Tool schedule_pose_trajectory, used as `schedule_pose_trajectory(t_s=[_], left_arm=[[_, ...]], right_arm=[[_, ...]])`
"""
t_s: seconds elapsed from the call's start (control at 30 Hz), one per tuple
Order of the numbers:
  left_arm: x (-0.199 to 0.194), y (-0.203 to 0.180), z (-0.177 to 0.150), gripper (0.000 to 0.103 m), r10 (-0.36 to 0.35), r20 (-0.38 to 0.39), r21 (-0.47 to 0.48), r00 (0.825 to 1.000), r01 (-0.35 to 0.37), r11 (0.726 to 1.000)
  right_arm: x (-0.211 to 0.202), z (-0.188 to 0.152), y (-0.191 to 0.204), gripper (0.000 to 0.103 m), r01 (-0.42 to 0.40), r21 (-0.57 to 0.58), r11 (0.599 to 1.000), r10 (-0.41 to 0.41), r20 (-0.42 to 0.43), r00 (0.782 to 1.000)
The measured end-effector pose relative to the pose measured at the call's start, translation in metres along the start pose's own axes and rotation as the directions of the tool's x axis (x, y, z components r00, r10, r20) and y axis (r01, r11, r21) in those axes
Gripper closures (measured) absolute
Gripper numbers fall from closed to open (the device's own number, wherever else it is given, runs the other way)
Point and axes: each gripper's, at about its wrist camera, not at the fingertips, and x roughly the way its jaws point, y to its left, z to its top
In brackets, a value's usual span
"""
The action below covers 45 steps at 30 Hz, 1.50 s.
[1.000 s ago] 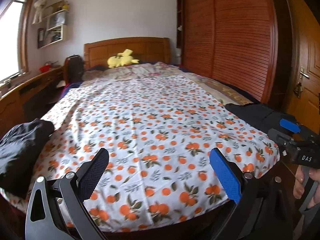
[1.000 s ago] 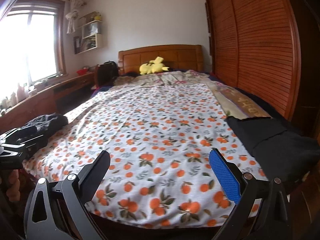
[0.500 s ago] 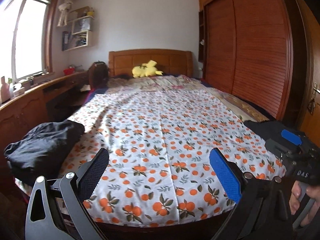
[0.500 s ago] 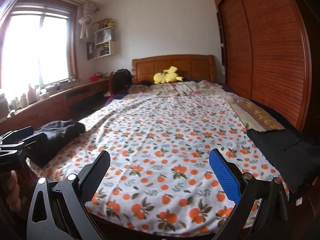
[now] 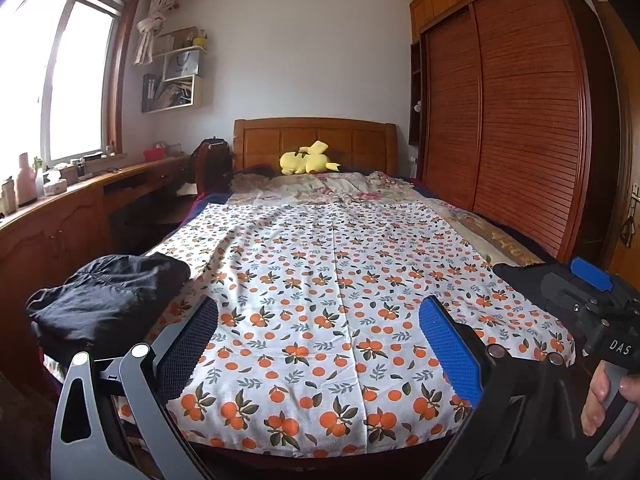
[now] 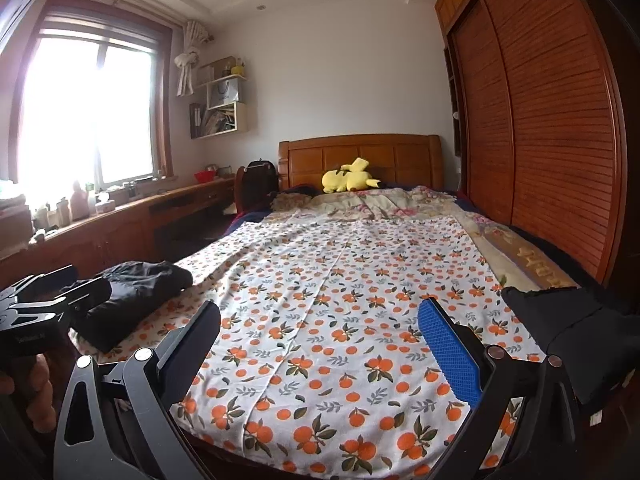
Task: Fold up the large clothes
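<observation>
A crumpled black garment (image 5: 108, 300) (image 6: 136, 300) lies heaped at the bed's near left corner. A second black garment (image 6: 568, 320) (image 5: 520, 276) lies flat at the near right edge. My left gripper (image 5: 320, 352) hangs open above the foot of the bed, nothing between its fingers; the heap is just left of its left finger. My right gripper (image 6: 320, 352) is open too, over the orange-print sheet (image 6: 340, 300), with the flat garment to its right. Each gripper's body shows in the other's view, held by a hand (image 5: 604, 404).
The orange-print sheet (image 5: 340, 280) covers the bed. A yellow plush toy (image 5: 306, 160) sits by the wooden headboard. A wooden desk (image 5: 60, 216) with bottles runs along the left under the window. A slatted wardrobe (image 5: 500, 120) stands close along the right.
Both grippers have drawn back and tilted up from the bed, so more of the room and ceiling shows. The jaws stayed open. The garments have not moved.
</observation>
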Motion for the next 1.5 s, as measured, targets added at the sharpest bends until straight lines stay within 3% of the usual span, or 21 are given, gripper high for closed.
schedule_pose_trajectory(t_s=[1.5], left_arm=[[0.0019,-0.0008,-0.009,0.002,0.002,-0.011,0.008,1.0,-0.002,1.0]], right_arm=[[0.0014,-0.006,-0.0059,0.007,0.006,-0.003,1.0,-0.006,-0.014,1.0]])
